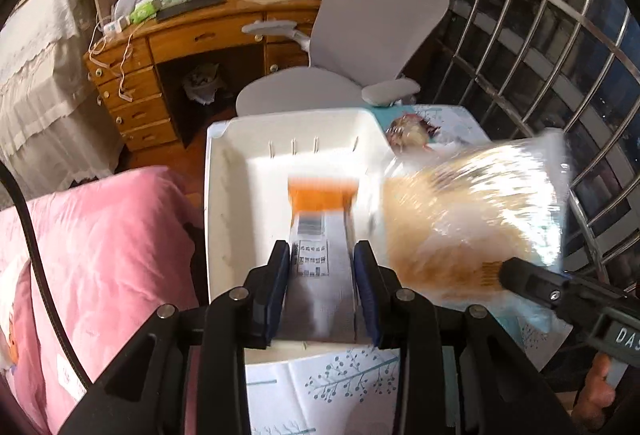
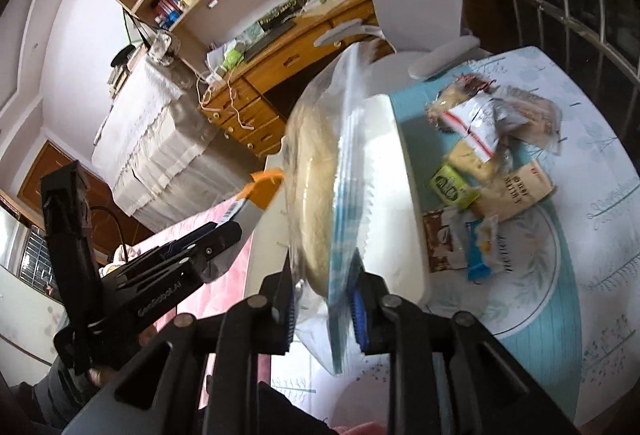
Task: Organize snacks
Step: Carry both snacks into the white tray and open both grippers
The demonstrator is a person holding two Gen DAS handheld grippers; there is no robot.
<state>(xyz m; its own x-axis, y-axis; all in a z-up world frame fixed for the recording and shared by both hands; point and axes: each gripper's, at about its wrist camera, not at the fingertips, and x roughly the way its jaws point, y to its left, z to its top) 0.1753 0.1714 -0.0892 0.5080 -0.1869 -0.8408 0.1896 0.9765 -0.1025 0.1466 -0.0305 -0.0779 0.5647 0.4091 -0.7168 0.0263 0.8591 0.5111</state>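
A white plastic bin stands on the patterned tablecloth. My left gripper hangs over its inside, shut on a white packet with an orange end. To the right, my right gripper holds a clear bag of pale bread by its edge, above the bin's right rim. In the right wrist view the bag stands edge-on between the pads of the right gripper, in front of the bin. The left gripper and its orange-ended packet show at the left.
Several loose snack packets lie on the tablecloth right of the bin. A grey office chair and a wooden desk stand behind the table. A pink quilt lies at the left, a window grille at the right.
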